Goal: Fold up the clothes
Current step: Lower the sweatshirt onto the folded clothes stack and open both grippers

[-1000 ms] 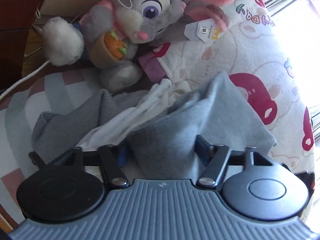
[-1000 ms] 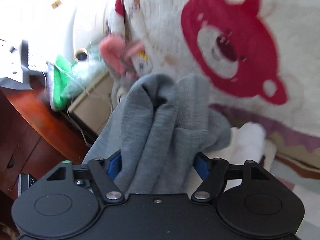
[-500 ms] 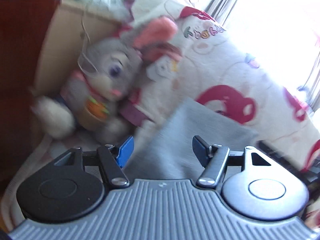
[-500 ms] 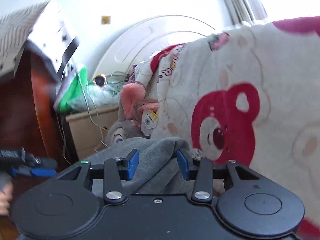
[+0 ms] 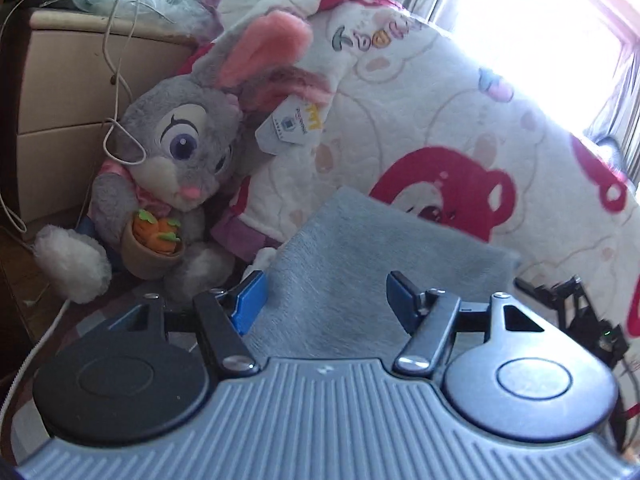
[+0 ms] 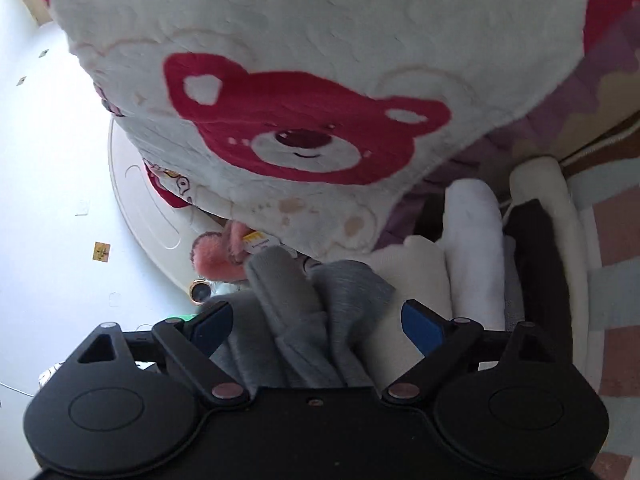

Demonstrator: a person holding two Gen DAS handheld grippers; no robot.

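**Grey garment between both grippers**

The grey garment point(image 5: 380, 264) lies between the wide-spread jaws of the left gripper point(image 5: 323, 294), its flat panel reaching toward the bear blanket point(image 5: 440, 120). The right gripper point(image 6: 318, 320), jaws also wide, has bunched folds between them; neither visibly pinches cloth. Judged from this: close on an edge, not a bunch, and keep the panel smooth, clear of the rabbit point(image 5: 180, 152) and the folded stack point(image 6: 476, 248).
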